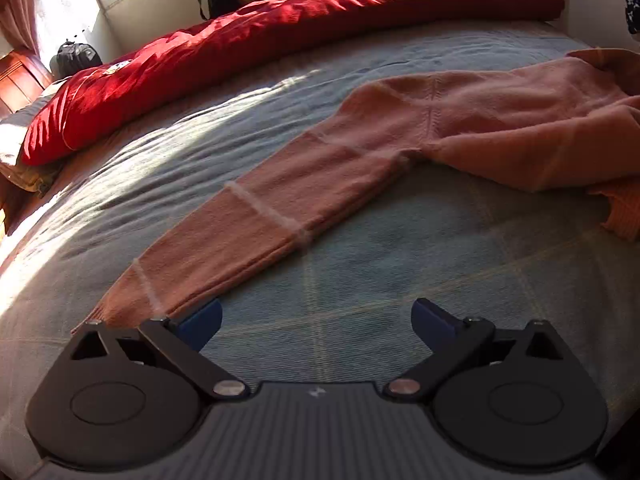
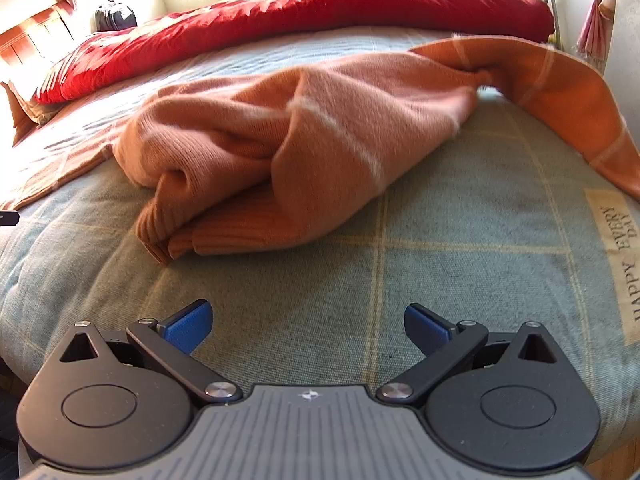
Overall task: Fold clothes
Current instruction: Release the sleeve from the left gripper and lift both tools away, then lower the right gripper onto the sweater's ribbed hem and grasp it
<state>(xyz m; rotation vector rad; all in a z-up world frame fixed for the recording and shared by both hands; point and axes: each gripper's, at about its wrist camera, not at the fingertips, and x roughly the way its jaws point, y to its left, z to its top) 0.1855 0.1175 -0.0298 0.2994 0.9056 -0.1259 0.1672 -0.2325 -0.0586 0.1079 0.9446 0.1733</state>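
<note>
both hand-held grippers, left (image 1: pixel 316 318) and right (image 2: pixel 308 320), hang spread and empty over the bed (image 2: pixel 460 280). the sweater (image 2: pixel 304 140) lies bunched, folding seemingly unstarted; next, the left should pinch the sleeve (image 1: pixel 256 224) at its 11 o'clock.

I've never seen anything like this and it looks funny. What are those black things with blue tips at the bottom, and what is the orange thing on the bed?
Those are two grabbing tools that a person holds, one in each hand. Each has a small camera looking forward between its two blue-tipped fingers, so you get two pictures. One is from the left hand-held gripper, the other from the right hand-held gripper. Both are open and hold nothing. On the bed, with its blue-green checked cover, lies an orange sweater with thin pale stripes, bunched up. One sleeve stretches flat towards the left tool, and its cuff lies close by that tool's left fingertip. A red quilt lies along the far side. The job is folding the sweater.
</note>
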